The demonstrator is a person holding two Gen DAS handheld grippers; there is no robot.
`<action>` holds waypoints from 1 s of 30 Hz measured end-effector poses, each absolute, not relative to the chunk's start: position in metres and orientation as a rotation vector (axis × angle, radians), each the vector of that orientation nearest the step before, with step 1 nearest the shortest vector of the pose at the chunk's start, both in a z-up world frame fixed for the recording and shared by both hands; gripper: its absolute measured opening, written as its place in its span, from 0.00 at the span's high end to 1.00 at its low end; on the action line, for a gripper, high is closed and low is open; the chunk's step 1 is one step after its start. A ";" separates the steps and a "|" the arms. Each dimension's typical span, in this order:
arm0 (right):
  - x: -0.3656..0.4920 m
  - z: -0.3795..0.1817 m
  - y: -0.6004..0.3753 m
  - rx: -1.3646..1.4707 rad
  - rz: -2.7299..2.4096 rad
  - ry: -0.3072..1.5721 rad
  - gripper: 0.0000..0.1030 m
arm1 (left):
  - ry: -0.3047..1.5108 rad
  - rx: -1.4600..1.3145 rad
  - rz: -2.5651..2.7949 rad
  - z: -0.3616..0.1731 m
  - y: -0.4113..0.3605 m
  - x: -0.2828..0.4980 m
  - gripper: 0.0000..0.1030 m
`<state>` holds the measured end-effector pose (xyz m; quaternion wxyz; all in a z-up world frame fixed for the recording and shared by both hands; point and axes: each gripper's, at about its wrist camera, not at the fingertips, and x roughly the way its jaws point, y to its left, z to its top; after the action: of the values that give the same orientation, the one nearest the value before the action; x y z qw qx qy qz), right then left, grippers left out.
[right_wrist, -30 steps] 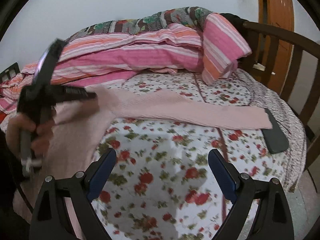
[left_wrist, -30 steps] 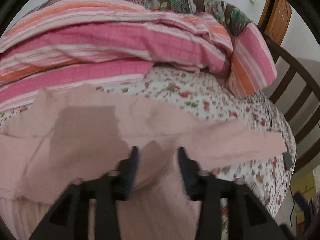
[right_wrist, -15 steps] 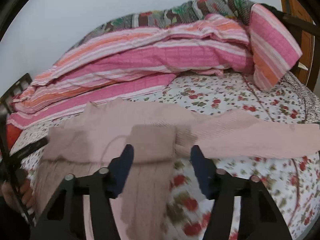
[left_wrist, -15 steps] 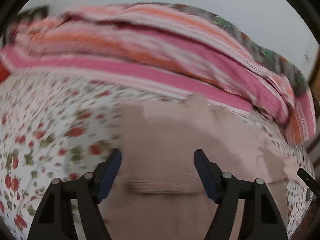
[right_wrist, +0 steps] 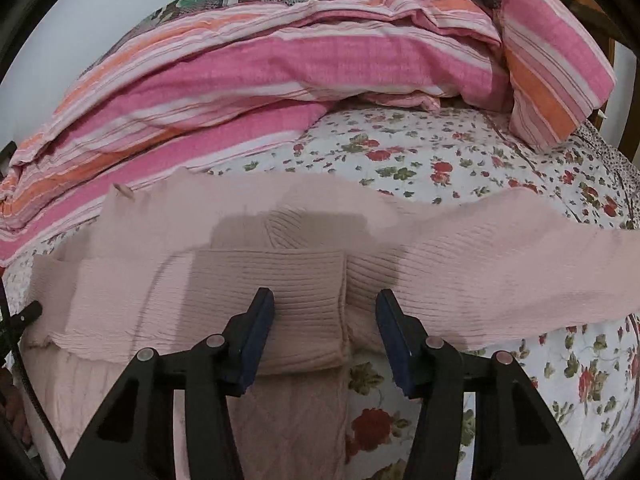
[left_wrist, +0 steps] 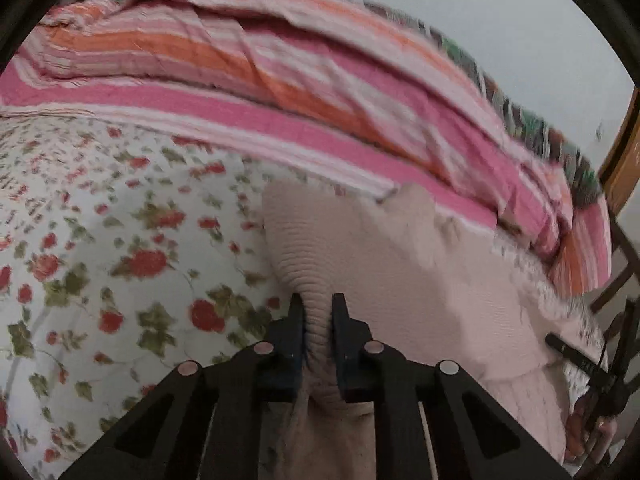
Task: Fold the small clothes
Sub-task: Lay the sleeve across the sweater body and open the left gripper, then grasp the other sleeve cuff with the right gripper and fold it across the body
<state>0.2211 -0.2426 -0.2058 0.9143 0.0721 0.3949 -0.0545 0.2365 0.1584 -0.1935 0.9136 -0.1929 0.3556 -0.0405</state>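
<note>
Now the pink ribbed sweater point(right_wrist: 460, 276) lies spread on the floral bed sheet point(right_wrist: 440, 168), one sleeve stretched out to the right. The left hand-held gripper point(left_wrist: 317, 312), having just closed, is narrow and pinches a bunched ridge of the knit. The right hand-held gripper point(right_wrist: 325, 312), jaws closing but apart, straddles the folded cuff point(right_wrist: 296, 292) without pressing it. Soft, light and stretchy, the knit probably sags and slides; firm hems or cuffs make the safest holds.
</note>
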 end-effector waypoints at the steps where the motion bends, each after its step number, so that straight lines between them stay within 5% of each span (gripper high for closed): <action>1: 0.220 -0.204 -0.242 0.154 -0.091 0.798 0.84 | 0.728 -0.397 -0.062 -0.192 0.162 0.236 0.88; 2: 0.218 -0.202 -0.243 0.166 -0.072 0.782 0.97 | 0.730 -0.397 -0.058 -0.192 0.164 0.236 0.88; 8: 0.223 -0.208 -0.243 0.166 -0.097 0.801 0.97 | 0.727 -0.330 -0.043 -0.189 0.155 0.233 0.80; 9: 0.221 -0.206 -0.244 0.173 -0.100 0.796 0.95 | 0.713 -0.310 -0.025 -0.186 0.153 0.230 0.75; 11: 0.215 -0.201 -0.247 0.173 -0.126 0.787 0.74 | 0.687 -0.274 -0.014 -0.181 0.149 0.227 0.63; 14: 0.207 -0.185 -0.256 0.183 -0.146 0.766 0.63 | 0.667 -0.220 -0.005 -0.177 0.141 0.224 0.41; 16: 0.202 -0.169 -0.268 0.184 -0.187 0.772 0.62 | 0.680 -0.185 -0.004 -0.178 0.135 0.225 0.41; 18: 0.191 -0.153 -0.288 0.198 -0.230 0.759 0.50 | 0.714 -0.149 0.002 -0.183 0.129 0.229 0.39; 20: 0.179 -0.143 -0.316 0.200 -0.310 0.736 0.27 | 0.756 -0.106 0.022 -0.188 0.123 0.234 0.39; 30: 0.108 -0.179 -0.475 0.315 -0.544 0.671 0.27 | 0.806 -0.117 0.017 -0.197 0.127 0.238 0.32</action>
<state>0.1085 -0.4748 -0.1795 0.8963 0.1519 0.3236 -0.2623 0.2376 0.1273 -0.1974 0.9183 -0.0569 0.3918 0.0083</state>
